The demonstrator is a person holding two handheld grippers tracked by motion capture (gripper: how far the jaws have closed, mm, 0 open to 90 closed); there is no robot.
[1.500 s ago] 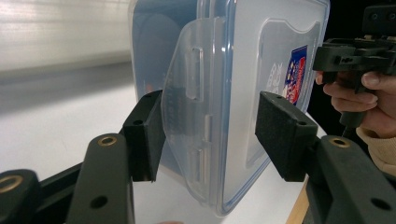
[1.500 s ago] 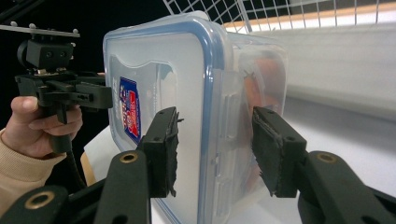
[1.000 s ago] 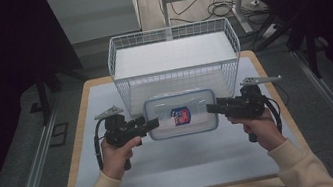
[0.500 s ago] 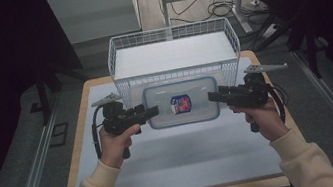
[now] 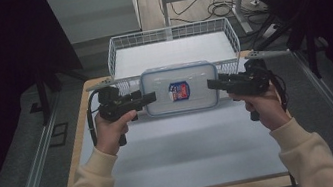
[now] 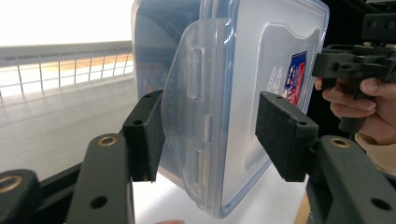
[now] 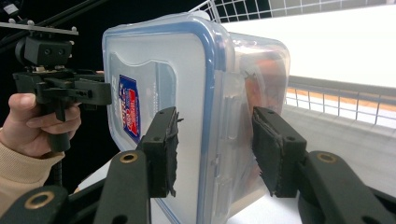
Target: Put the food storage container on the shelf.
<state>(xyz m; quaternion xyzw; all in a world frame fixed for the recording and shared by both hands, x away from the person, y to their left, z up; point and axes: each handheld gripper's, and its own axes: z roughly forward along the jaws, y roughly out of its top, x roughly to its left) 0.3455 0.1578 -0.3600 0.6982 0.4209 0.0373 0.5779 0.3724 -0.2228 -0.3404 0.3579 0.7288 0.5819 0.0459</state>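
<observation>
Holding a clear lidded container (image 5: 180, 89) up between them, the left gripper (image 5: 147, 97) and right gripper (image 5: 213, 84) each pinch 1 end with clenched fingers (image 6: 281, 131). It hangs above the worktop (image 5: 178, 147), just in front of the wire basket (image 5: 170, 36).

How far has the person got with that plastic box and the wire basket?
Done: the lidded plastic box is up off the table, held level. In hand: the left gripper and the right gripper each straddle one end, just in front of the wire basket. Left, probably: carrying it over the rim and setting it inside.
</observation>
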